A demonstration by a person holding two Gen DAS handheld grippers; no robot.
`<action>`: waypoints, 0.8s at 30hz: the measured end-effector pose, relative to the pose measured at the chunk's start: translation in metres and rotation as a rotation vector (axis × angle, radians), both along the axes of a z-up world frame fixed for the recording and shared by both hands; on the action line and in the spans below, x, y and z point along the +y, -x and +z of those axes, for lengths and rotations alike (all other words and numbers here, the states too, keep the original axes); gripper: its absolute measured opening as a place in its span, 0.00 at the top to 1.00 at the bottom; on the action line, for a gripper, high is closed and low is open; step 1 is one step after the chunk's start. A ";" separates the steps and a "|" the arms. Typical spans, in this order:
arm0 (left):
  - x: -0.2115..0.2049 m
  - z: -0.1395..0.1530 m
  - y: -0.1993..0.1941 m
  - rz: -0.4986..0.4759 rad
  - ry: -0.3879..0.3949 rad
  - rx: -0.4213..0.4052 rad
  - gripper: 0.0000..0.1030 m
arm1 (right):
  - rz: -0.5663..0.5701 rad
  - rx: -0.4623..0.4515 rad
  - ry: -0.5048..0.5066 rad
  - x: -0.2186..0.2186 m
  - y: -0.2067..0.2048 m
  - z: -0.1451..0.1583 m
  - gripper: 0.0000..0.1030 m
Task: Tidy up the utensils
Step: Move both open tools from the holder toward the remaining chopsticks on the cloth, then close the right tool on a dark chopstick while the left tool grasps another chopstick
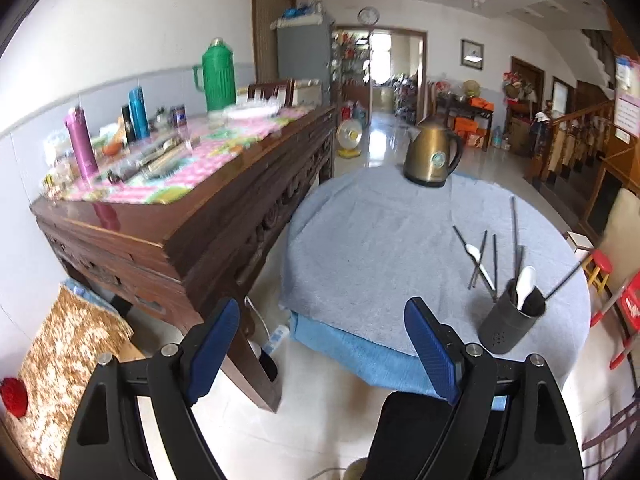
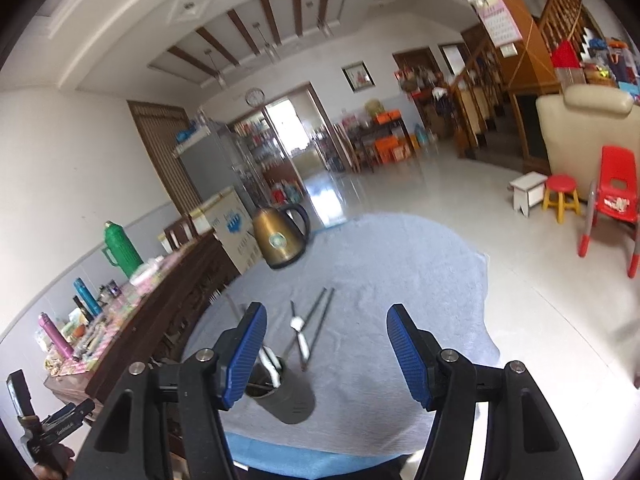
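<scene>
A dark grey utensil holder [image 1: 509, 324] [image 2: 286, 394] stands near the front of a round table under a light blue cloth [image 1: 380, 248] [image 2: 400, 280]. A white spoon [image 1: 525, 285] and dark chopsticks stick out of the holder. More dark chopsticks [image 1: 496, 258] [image 2: 320, 320] and a second white spoon [image 1: 476, 256] [image 2: 300, 334] lie loose on the cloth behind it. My left gripper [image 1: 326, 344] is open and empty, left of the holder at the table's near edge. My right gripper [image 2: 326, 354] is open and empty, above the cloth with the holder by its left finger.
A brass-coloured kettle [image 1: 432, 156] [image 2: 282, 236] stands at the table's far side. A long dark wooden sideboard [image 1: 192, 216] [image 2: 160, 320] on the left carries a green thermos [image 1: 218, 74], bottles and clutter. Red plastic chair [image 2: 614, 200] and small stools [image 2: 560, 196] stand on the right floor.
</scene>
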State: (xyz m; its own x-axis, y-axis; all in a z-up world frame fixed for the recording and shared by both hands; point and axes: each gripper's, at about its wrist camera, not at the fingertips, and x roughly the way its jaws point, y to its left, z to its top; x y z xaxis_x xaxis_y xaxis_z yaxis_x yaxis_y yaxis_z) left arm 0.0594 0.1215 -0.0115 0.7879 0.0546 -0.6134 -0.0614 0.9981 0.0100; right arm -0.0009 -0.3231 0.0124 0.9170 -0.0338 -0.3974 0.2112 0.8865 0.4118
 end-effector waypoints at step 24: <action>-0.106 -0.085 -0.273 -0.153 -0.142 0.290 0.17 | 0.276 0.486 -0.180 -0.040 -0.373 -0.145 0.63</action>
